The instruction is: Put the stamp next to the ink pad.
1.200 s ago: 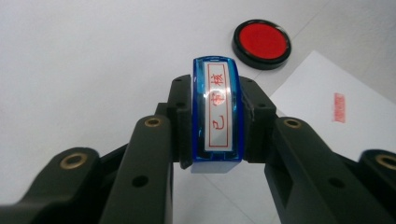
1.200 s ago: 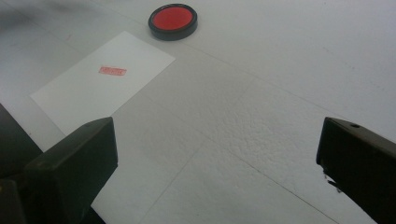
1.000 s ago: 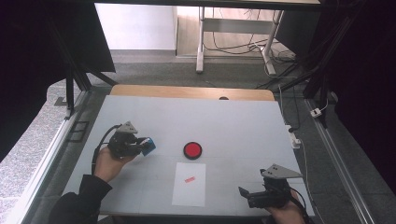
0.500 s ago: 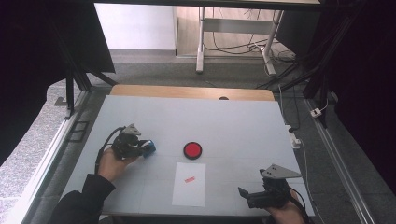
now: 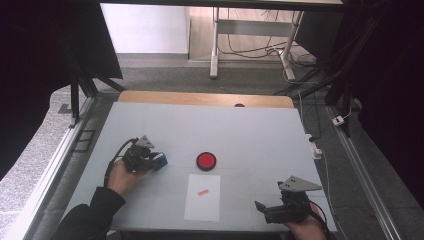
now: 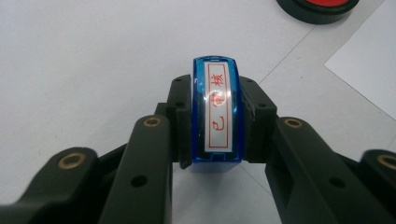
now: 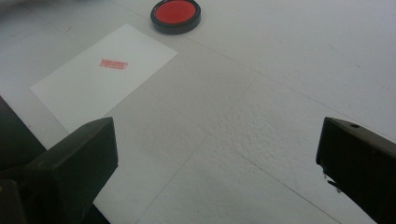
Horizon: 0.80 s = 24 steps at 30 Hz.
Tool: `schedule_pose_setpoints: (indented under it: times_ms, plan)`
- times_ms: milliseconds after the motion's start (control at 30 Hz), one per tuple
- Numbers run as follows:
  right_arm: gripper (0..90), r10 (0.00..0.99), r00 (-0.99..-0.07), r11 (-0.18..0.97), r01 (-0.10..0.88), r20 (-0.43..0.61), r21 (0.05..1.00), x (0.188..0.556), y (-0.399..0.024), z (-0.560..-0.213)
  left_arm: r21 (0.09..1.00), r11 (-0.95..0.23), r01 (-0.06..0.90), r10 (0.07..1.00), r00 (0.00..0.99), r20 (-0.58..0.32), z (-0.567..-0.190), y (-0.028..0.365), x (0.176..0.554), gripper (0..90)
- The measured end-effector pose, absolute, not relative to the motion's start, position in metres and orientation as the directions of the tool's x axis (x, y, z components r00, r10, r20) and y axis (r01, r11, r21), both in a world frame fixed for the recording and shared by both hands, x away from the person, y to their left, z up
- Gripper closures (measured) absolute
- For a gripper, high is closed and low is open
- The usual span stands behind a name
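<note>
One round black ink pad sits mid-table, its well filled with red ink; in the left gripper view its far part is cut off at the top edge. One blue stamp is clamped between the jaws of the left gripper, left of the pad, low over the table. One white paper sheet bears one small red imprint, too blurred to read. The right gripper rests with jaws wide apart, holding nothing.

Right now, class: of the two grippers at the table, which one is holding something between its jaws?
The left gripper: its jaws are clamped on the blue stamp. The right gripper, near the table's front edge, has wide-open jaws with nothing between them.
</note>
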State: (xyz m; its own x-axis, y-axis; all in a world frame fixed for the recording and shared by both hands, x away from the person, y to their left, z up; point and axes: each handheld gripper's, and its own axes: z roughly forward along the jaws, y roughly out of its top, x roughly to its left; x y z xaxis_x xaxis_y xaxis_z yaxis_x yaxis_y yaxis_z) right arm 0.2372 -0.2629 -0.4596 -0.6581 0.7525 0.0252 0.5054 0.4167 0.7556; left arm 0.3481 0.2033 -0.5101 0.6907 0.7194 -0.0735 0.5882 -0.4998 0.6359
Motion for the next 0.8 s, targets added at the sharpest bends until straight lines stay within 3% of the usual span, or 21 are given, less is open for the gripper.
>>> schedule_pose_setpoints:
  times_ms: [300, 667, 800]
  plan:
    - [0.0, 0.751, -0.66, 0.417, 0.506, 0.027, 0.755, 0.238, -0.263, -0.46, 0.637, -0.453, 0.624, 0.73, 0.669, -0.137, -0.508, 0.203, 0.349, 54.0]
    - [0.0, 0.749, -0.662, 0.422, 0.509, 0.028, 0.75, 0.238, -0.263, -0.46, 0.668, -0.415, 0.618, 0.736, 0.659, -0.152, -0.5, 0.205, 0.347, 34.2]
    - [0.0, 0.748, -0.663, 0.426, 0.509, 0.026, 0.748, 0.238, -0.262, -0.46, 0.68, -0.401, 0.614, 0.734, 0.659, -0.163, -0.495, 0.208, 0.344, 30.8]
